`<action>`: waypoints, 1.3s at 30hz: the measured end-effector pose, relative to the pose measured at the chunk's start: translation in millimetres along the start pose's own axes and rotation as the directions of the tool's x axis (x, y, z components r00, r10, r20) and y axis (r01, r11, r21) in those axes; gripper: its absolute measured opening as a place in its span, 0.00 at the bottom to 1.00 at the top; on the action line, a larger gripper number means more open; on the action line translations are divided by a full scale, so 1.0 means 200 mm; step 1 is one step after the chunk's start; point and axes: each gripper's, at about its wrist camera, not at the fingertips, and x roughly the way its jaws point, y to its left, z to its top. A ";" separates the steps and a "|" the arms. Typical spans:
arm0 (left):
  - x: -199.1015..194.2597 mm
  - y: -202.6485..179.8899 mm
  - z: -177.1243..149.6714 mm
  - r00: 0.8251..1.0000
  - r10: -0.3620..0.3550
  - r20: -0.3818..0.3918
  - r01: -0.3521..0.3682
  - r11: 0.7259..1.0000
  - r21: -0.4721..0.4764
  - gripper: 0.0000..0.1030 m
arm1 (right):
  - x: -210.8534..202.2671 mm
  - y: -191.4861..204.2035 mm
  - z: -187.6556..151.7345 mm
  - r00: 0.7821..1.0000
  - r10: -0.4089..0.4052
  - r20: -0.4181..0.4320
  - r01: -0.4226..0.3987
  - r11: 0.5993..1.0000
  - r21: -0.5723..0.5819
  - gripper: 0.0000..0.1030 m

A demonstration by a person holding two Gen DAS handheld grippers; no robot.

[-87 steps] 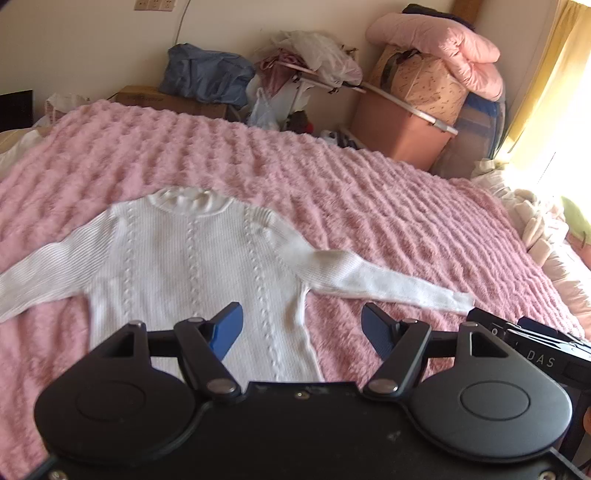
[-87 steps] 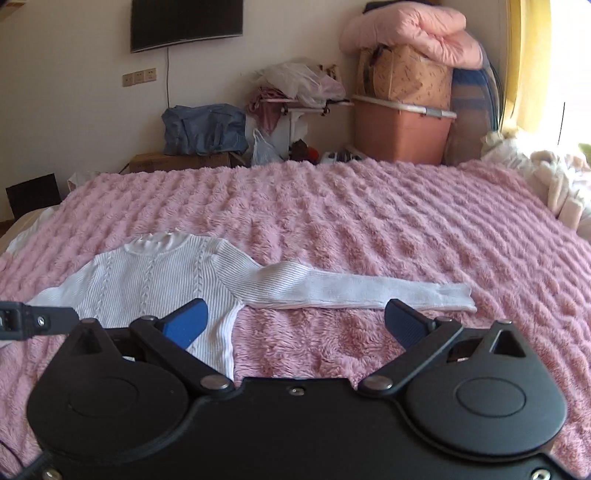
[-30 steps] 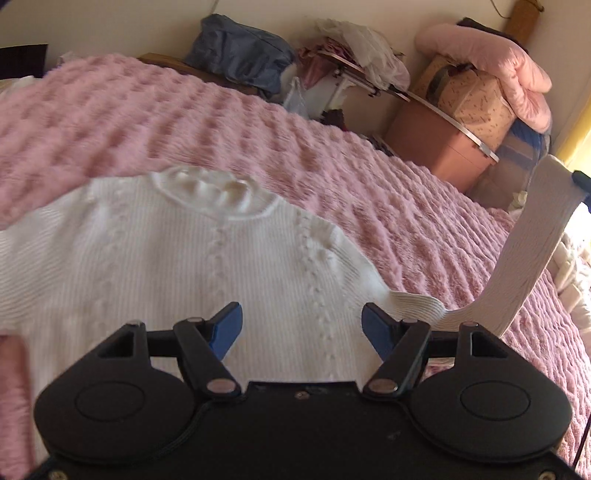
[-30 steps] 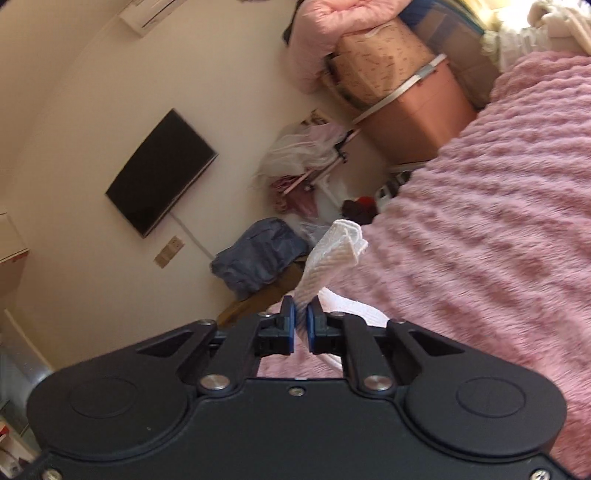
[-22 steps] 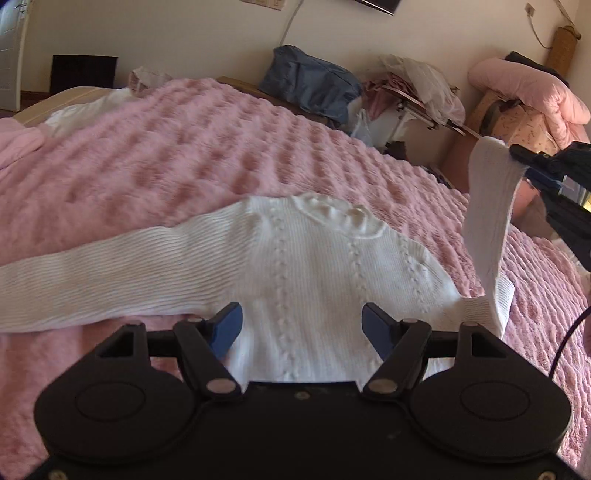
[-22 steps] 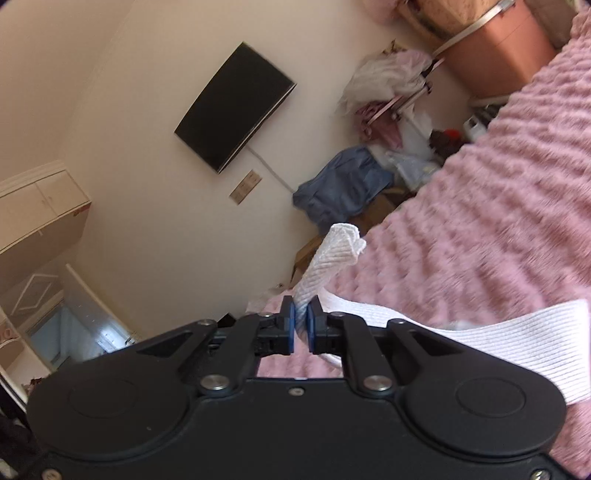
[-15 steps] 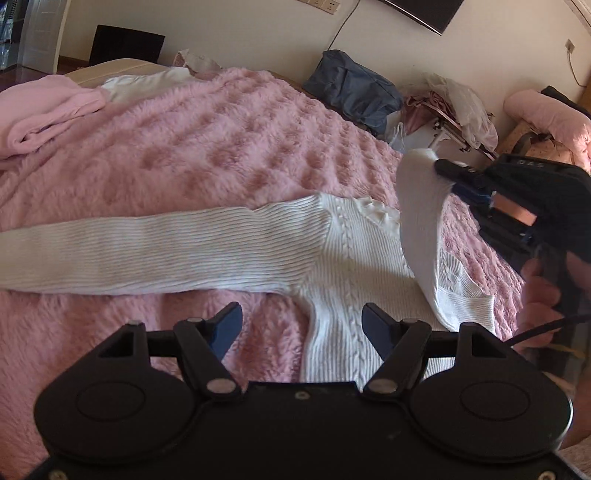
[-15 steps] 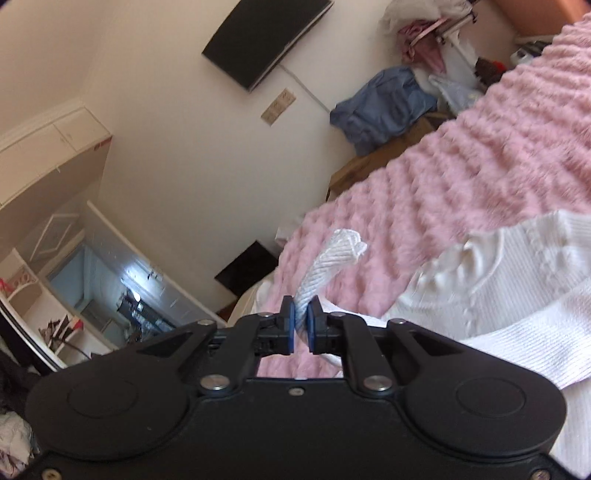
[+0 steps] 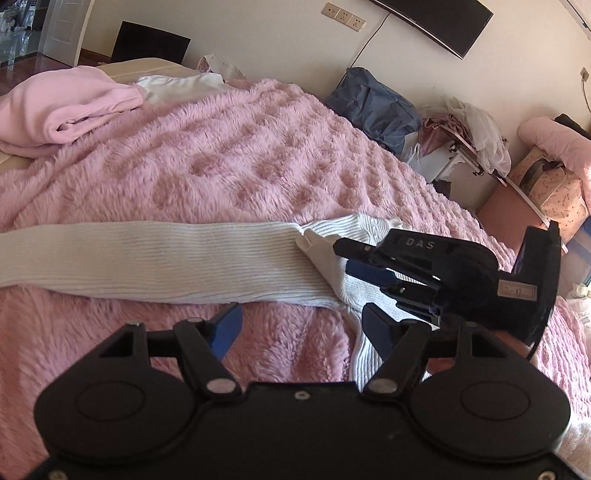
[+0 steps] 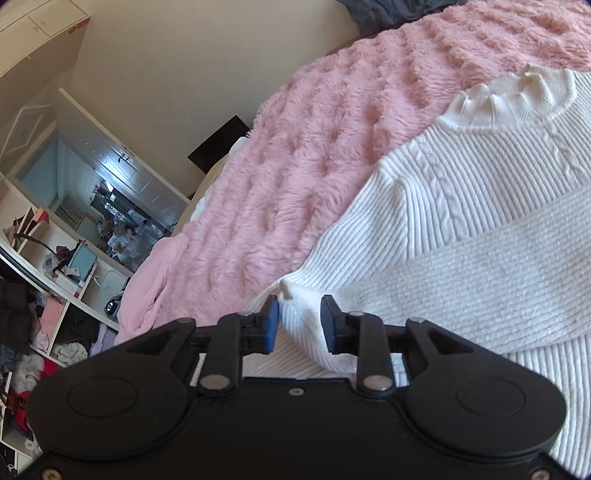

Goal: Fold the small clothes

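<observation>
White ribbed sweater point(image 9: 155, 258) lies flat on the pink fuzzy blanket point(image 9: 229, 162) covering the bed. One long sleeve runs straight out to the left in the left wrist view; the other sleeve point(image 10: 480, 280) is folded across the sweater body, its cuff end sitting between the right claw's pads. Right claw point(image 10: 298, 325) is partly parted, blue pads standing either side of the cuff; whether they touch the knit, can't tell. In the left wrist view the right claw point(image 9: 360, 264) reaches in from the right, low over the sweater's shoulder area, next to where the outstretched sleeve joins the body. Left claw point(image 9: 299, 328) is wide, holding nothing, hovering above blanket and the sweater's side edge. Collar point(image 10: 517, 96) is ruffled, at the top right of the right wrist view. Folded pink garment point(image 9: 55, 110) and a white cloth point(image 9: 181, 83) lie at the bed's far left corner. Blue bag point(image 9: 373, 107) by the wall; black TV point(image 9: 443, 22) mounted above it.
</observation>
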 end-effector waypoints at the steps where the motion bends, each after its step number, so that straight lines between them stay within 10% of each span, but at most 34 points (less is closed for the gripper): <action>1: -0.02 0.01 0.01 1.000 0.006 0.006 -0.006 1.000 0.002 0.73 | -0.03 0.01 -0.01 1.000 0.017 0.001 -0.017 1.000 -0.012 0.30; 4: -0.07 0.04 0.04 0.999 0.026 0.026 -0.026 1.000 0.003 0.73 | -0.12 0.02 -0.01 0.998 0.009 0.069 -0.006 0.999 -0.043 0.52; 14: -0.36 0.41 0.10 0.984 0.151 0.096 -0.128 0.969 -0.211 0.73 | 0.03 -0.08 -0.04 0.974 -0.216 0.061 0.224 0.957 -0.183 0.45; 21: -0.53 0.84 0.04 0.923 0.344 0.171 -0.210 0.824 -0.527 0.72 | -0.02 -0.02 -0.06 0.976 -0.185 0.117 0.205 0.960 -0.191 0.46; 28: -0.47 1.12 -0.05 0.944 0.270 0.187 -0.042 0.662 -0.748 0.69 | 0.01 0.02 -0.06 0.974 -0.206 0.094 0.222 0.953 -0.208 0.46; 36: -0.44 1.08 -0.07 0.922 0.353 0.157 -0.131 0.669 -0.732 0.66 | 0.03 0.03 -0.07 0.973 -0.217 0.078 0.229 0.948 -0.223 0.46; 39: -0.41 1.15 -0.09 0.928 0.337 0.160 -0.089 0.615 -0.783 0.65 | 0.03 0.02 -0.08 0.974 -0.216 0.075 0.227 0.949 -0.219 0.46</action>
